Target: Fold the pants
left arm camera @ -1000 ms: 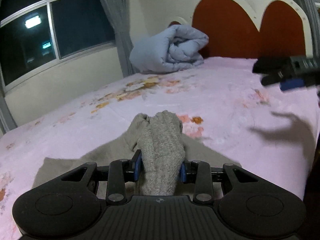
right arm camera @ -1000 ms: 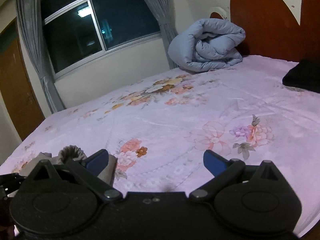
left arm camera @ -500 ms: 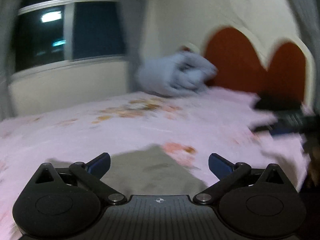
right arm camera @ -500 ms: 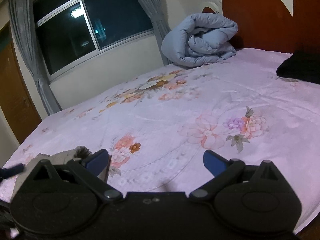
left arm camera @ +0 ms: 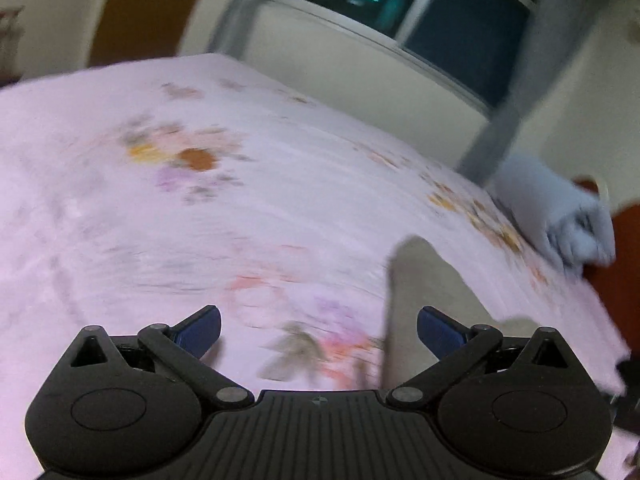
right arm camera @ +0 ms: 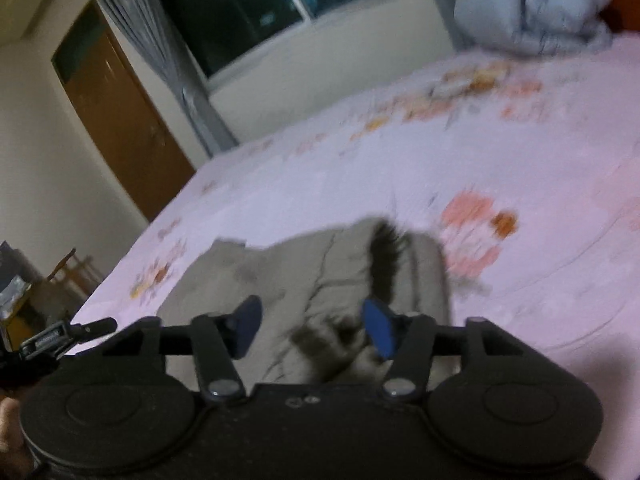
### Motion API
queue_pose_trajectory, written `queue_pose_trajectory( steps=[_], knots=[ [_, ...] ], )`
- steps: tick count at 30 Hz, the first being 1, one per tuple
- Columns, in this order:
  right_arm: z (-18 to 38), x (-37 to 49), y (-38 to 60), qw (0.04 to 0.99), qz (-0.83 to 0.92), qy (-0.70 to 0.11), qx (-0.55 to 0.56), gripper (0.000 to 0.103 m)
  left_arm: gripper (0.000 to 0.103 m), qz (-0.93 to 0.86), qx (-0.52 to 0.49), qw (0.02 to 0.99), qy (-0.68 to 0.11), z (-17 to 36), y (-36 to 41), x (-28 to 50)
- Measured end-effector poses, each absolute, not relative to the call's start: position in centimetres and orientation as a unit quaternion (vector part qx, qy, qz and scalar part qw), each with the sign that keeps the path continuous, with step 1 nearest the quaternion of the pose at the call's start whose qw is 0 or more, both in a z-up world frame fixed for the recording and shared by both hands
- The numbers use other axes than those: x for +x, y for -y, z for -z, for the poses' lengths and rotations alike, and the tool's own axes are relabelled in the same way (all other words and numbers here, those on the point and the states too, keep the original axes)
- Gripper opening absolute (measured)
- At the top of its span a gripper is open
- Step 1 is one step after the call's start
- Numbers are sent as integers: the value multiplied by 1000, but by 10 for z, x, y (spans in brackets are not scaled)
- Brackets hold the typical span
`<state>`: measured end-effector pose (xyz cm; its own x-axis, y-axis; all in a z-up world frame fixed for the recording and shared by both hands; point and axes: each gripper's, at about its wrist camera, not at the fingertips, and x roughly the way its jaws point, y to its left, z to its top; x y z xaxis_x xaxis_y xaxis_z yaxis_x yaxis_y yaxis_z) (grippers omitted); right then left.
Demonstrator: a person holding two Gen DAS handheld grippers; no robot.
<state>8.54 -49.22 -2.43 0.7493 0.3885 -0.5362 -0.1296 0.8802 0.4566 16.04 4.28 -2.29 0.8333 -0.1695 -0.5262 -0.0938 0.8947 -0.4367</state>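
Nearest, left gripper (left arm camera: 318, 330): jaws spread wide, blue pads holding nothing, poised over the floral bedsheet (left arm camera: 200, 220). View heavily motion-blurred.

Right gripper (right arm camera: 311, 330): jaws partly parted, blue pads either side of a stretch of cloth; nothing clamped between them. Whether the pads touch the fabric cannot be told through the blur.

Pants (right arm camera: 320, 268): grey-beige, lying in a rumpled heap on the bedsheet, directly under and ahead of the right gripper. A dark band or shadow crosses the heap's far right part; its nature is unclear. In the left wrist view a pale grey strip of the pants (left arm camera: 424, 292) shows just beside that gripper's right pad, reaching away across the sheet.

Bedsheet: pink, printed with orange and pink flowers, spreading from the pants in all directions.

Rolled duvet (right arm camera: 536, 12): light blue-grey, well beyond the pants, at the far end of the bed.

Window (right arm camera: 240, 8): dark panes, beyond the pants past the bed's far edge, with a grey curtain (right arm camera: 160, 60) beside it.

Door (right arm camera: 120, 120): brown wood, left of the curtain.
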Motion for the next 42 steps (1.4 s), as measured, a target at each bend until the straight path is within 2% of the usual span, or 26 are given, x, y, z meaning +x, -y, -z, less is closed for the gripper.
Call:
queue_pose_trajectory(
  steps=[4, 6, 10, 12, 16, 17, 18, 19, 20, 23, 26, 29, 30, 32, 35, 40, 42],
  knots=[
    [47, 94, 506, 882, -136, -372, 256, 49, 103, 20, -283, 918, -278, 42, -67, 162],
    [62, 106, 525, 844, -161, -396, 324, 55, 103, 21, -298, 914, -276, 51, -71, 166],
    [85, 125, 550, 776, -218, -408, 429, 58, 103, 26, -312, 909, -277, 65, -69, 164],
    [88, 133, 553, 767, -235, -412, 432, 60, 103, 33, -311, 911, -271, 64, -67, 164],
    [76, 146, 540, 793, -266, -418, 355, 60, 103, 29, -298, 914, -275, 63, -60, 167],
    [70, 147, 535, 805, -267, -421, 322, 53, 103, 26, -297, 914, -275, 63, -59, 167],
    [63, 147, 529, 817, -264, -427, 284, 43, 103, 20, -297, 914, -275, 63, -59, 167],
    [57, 145, 524, 825, -266, -429, 253, 41, 103, 18, -300, 914, -274, 64, -59, 168],
    [54, 143, 521, 828, -272, -429, 239, 37, 103, 20, -303, 913, -272, 64, -59, 168],
    [44, 135, 524, 844, -266, -407, 226, 14, 103, 17, -305, 913, -272, 65, -59, 169],
    [15, 119, 540, 870, -261, -345, 236, 5, 103, 19, -303, 913, -274, 66, -57, 170],
    [26, 106, 542, 883, -236, -354, 195, 5, 103, 23, -297, 914, -276, 67, -53, 172],
    [47, 107, 543, 874, -218, -386, 196, 5, 103, 25, -295, 914, -277, 68, -52, 173],
    [65, 104, 550, 869, -203, -390, 228, 5, 103, 27, -293, 914, -280, 67, -52, 173],
    [45, 100, 548, 887, -170, -368, 219, 21, 103, 29, -299, 913, -276, 68, -54, 173],
    [2, 76, 545, 931, -138, -266, 211, 22, 103, 30, -254, 922, -289, 54, -33, 173],
    [-6, 85, 526, 923, -178, -262, 219, 25, 103, 56, -199, 936, -286, 41, -4, 171]
  ],
)
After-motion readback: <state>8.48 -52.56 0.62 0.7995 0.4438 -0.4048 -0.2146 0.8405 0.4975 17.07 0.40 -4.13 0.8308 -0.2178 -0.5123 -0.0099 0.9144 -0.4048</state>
